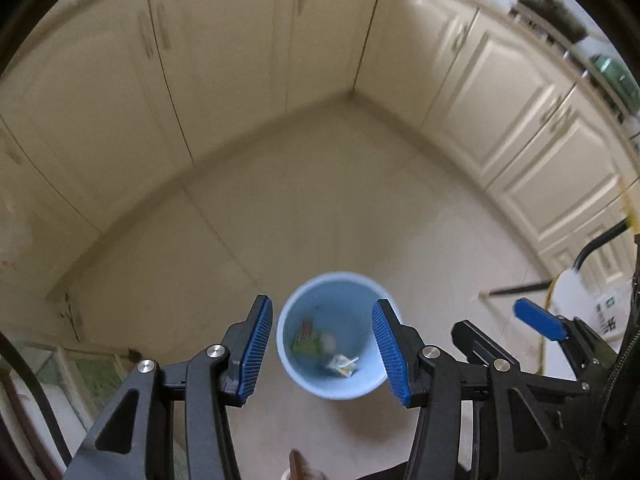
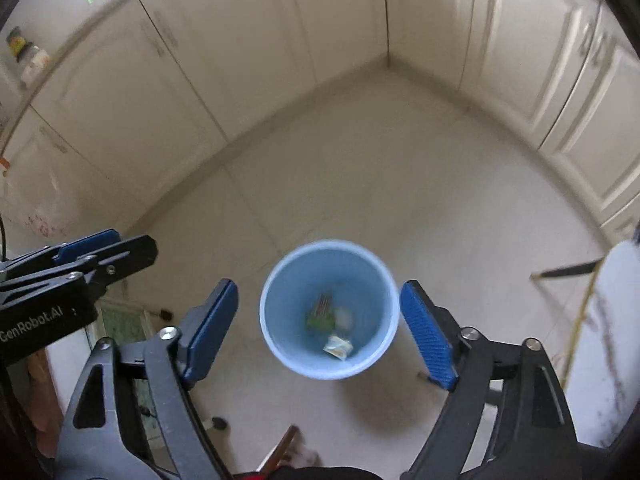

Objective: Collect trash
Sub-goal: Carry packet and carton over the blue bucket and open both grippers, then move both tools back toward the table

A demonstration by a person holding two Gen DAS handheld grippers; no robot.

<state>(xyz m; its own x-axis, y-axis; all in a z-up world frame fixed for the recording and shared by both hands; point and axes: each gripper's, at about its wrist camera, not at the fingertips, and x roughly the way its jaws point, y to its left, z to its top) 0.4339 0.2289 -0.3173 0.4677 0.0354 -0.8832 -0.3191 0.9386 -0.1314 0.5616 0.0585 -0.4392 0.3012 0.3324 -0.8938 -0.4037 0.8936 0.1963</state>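
Low in each wrist view, we hold our left hand-held gripper point(image 1: 322, 354) and right hand-held gripper point(image 2: 319, 334) with jaws apart and nothing between the blue pads point(image 1: 256, 354); the right one stands wider. Just beyond the fingertips, at lower centre, a light blue waste bin point(image 1: 298, 376) stands upright on the pale tiled floor point(image 1: 320, 184). Inside it lie a green wrapper point(image 2: 320, 314) and a crumpled white packet point(image 2: 338, 346). Farther off, cream cabinet doors point(image 1: 224, 52) fill the upper frame, meeting at a corner.

Black claw point(image 1: 322, 350) frames, ribbed blue pads point(image 2: 428, 344).
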